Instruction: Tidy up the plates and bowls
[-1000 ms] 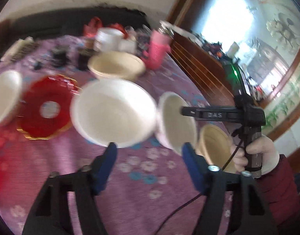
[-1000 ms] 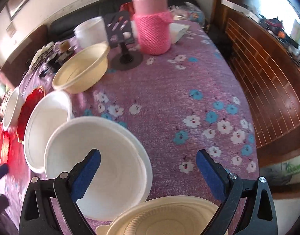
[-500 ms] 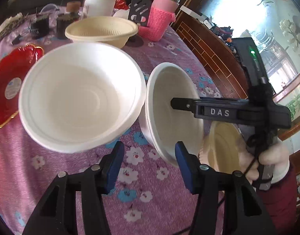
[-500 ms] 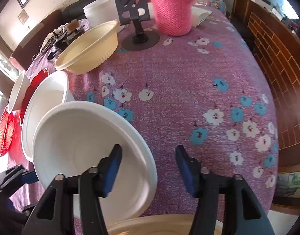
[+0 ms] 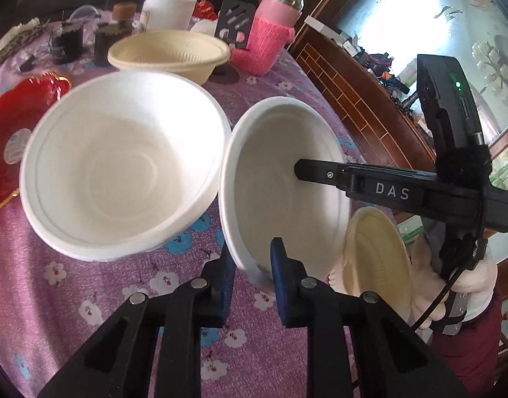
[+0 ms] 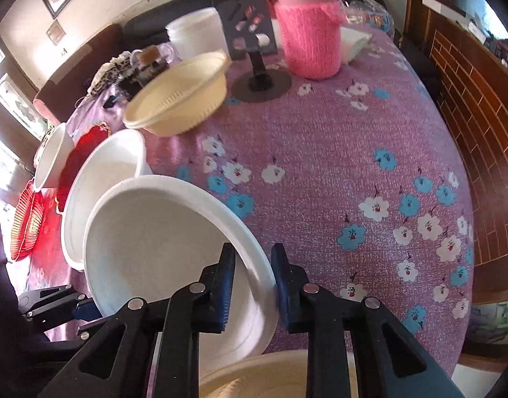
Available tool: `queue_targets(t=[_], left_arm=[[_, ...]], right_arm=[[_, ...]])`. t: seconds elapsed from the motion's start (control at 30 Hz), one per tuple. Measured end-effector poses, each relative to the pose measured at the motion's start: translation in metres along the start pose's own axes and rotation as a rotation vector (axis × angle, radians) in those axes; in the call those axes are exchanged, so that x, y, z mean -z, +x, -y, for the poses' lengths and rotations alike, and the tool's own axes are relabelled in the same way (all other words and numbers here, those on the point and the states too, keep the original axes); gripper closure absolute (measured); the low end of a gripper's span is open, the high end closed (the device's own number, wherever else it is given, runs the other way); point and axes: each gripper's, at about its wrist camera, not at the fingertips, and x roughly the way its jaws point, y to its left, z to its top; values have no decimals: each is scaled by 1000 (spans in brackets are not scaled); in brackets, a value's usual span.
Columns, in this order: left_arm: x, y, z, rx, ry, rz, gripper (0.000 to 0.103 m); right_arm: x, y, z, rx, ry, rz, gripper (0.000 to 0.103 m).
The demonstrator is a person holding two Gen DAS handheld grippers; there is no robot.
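Both grippers closing on one tilted white foam bowl (image 5: 284, 179)

We are angling the left gripper (image 5: 250, 275) and right gripper (image 6: 254, 278) downward, jaws pinching opposite rims, seemingly gripped; the bowl is sitting tilted on the purple floral tablecloth (image 6: 337, 165).

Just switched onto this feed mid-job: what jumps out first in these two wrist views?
Both grippers are closing on one white bowl at the near table edge: the left gripper on its near rim, the right gripper on the opposite rim, fingers straddling the wall. A larger white bowl sits touching it on the purple flowered cloth, with a cream bowl and pink knit-covered flask behind.
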Motion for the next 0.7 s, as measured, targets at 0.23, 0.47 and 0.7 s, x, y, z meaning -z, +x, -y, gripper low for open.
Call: queue_targets(t=[0.23,0.47,0.7], left_arm=[[4,-31,-5,41,-23,49,83],[16,-90,-36,46,-82,154,83],[39,-171,-115,-6,-227,294,83]], right_arm=[[1,-31,-26,39,-40,44,79],[-4,-61,-86,39,-99,98,79],[-17,-59,-197,-25,-234,126,79]])
